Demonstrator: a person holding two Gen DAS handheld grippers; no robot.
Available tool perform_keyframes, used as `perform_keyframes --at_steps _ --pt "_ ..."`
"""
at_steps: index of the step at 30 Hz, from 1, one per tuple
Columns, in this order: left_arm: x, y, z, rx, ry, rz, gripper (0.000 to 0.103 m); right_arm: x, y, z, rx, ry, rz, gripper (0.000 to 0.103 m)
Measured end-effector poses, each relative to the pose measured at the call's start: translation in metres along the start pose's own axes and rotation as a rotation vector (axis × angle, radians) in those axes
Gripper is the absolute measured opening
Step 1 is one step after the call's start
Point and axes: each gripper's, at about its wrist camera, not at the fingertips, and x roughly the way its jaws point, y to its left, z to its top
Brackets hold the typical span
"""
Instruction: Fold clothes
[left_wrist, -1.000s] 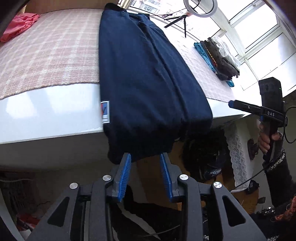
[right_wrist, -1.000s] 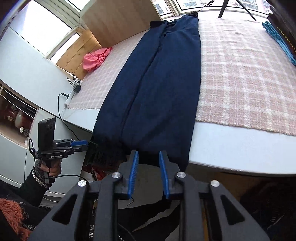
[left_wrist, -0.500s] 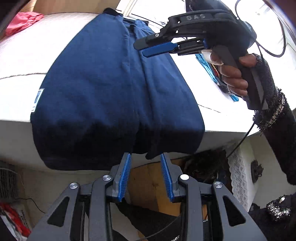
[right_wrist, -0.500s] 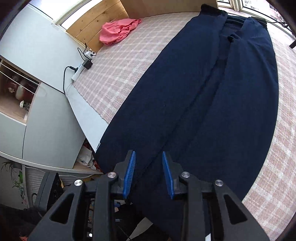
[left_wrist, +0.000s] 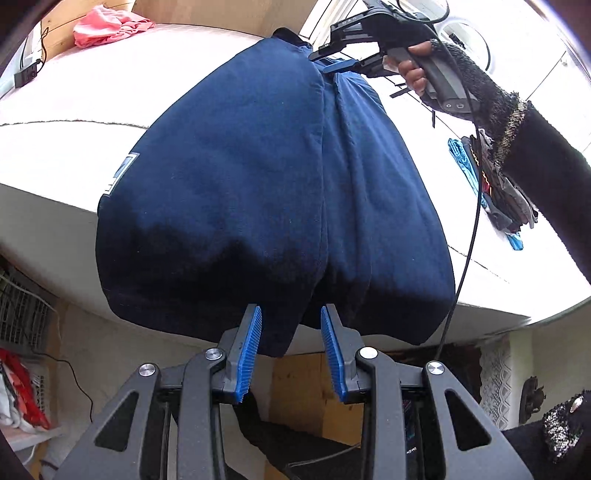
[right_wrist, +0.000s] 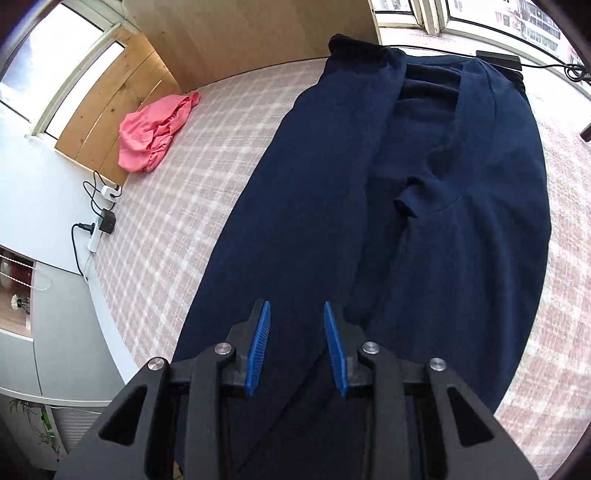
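Note:
A long navy garment (left_wrist: 258, 192) lies lengthwise on the table, sides folded to the middle, its hem hanging over the near edge. It also shows in the right wrist view (right_wrist: 424, 221). My left gripper (left_wrist: 291, 332) is open and empty, its blue pads on either side of the hanging hem. My right gripper (right_wrist: 297, 328) is open and empty above the garment's middle. In the left wrist view the right gripper (left_wrist: 343, 62) hovers over the far part of the garment.
A pink garment (right_wrist: 155, 133) lies crumpled at the far left of the checked tablecloth (right_wrist: 207, 155). A stack of folded clothes (left_wrist: 495, 184) sits at the right. A power strip with cables (right_wrist: 99, 229) lies at the table's left edge.
My left gripper has moved up to the hanging hem. My right gripper has travelled from the near edge out over the garment toward its far end.

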Motion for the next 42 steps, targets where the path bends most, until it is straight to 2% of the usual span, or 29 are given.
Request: perform_keyframes --at_steps 4,6,7,8,10,13,16,17,20,24,25,26,27,28,33,38,40,42 --pt "0.006 -0.005 0.002 -0.017 -0.009 -0.005 0.03 0.025 -0.007 0.015 0.012 0.04 -0.008 0.03" --pt "0.009 -0.006 0.002 -0.024 -0.011 -0.011 0.021 0.027 -0.009 0.017 0.007 0.034 0.0 0.03" --pt "0.009 -0.007 0.003 -0.028 -0.012 -0.016 0.008 0.028 -0.01 0.019 0.004 0.031 0.003 0.03" --pt "0.009 -0.006 0.003 -0.028 -0.012 -0.018 0.004 0.028 -0.01 0.02 0.005 0.031 0.01 0.03" --pt "0.007 -0.006 0.003 -0.026 -0.013 -0.022 0.004 0.028 -0.012 0.022 0.006 0.031 0.024 0.03" --pt "0.005 -0.006 0.004 -0.024 -0.015 -0.029 0.003 0.028 -0.009 0.023 -0.021 0.04 0.009 0.024" --pt "0.005 -0.006 0.004 -0.031 -0.004 -0.057 0.003 0.025 -0.008 0.023 -0.035 0.059 -0.023 0.026" --pt "0.005 -0.006 0.003 -0.033 -0.003 -0.055 0.005 0.024 -0.008 0.023 -0.041 0.059 -0.051 0.033" --pt "0.003 -0.007 0.0 -0.014 -0.004 -0.03 0.021 0.021 -0.008 0.024 -0.058 0.039 -0.08 0.039" --pt "0.016 -0.01 0.005 0.0 0.023 -0.001 0.018 0.028 -0.009 0.027 -0.06 0.041 -0.065 0.039" --pt "0.016 -0.012 0.006 0.007 0.027 -0.003 0.006 0.028 -0.008 0.027 -0.068 0.032 -0.065 0.039" --pt "0.016 -0.013 0.006 0.014 0.03 -0.005 0.001 0.028 -0.007 0.027 -0.068 0.03 -0.06 0.032" --pt "0.016 -0.014 0.007 0.021 0.032 -0.008 0.001 0.028 -0.007 0.028 -0.065 0.029 -0.051 0.022" --pt "0.012 -0.015 0.008 0.022 0.024 -0.013 0.001 0.027 -0.008 0.028 -0.062 0.03 -0.04 0.005" --pt "-0.015 -0.017 0.014 0.018 -0.007 -0.053 0.001 0.008 -0.002 0.033 -0.088 0.003 0.009 0.005" --pt "-0.023 -0.035 0.027 0.062 -0.035 -0.101 0.0 -0.006 0.005 0.044 -0.136 -0.031 -0.026 0.004" --pt "-0.012 -0.039 0.025 0.088 0.007 -0.089 0.0 -0.009 -0.002 0.048 -0.126 -0.046 -0.043 0.004" --pt "-0.002 -0.042 0.022 0.114 0.051 -0.074 0.0 -0.006 -0.016 0.046 -0.111 -0.004 -0.021 0.005"
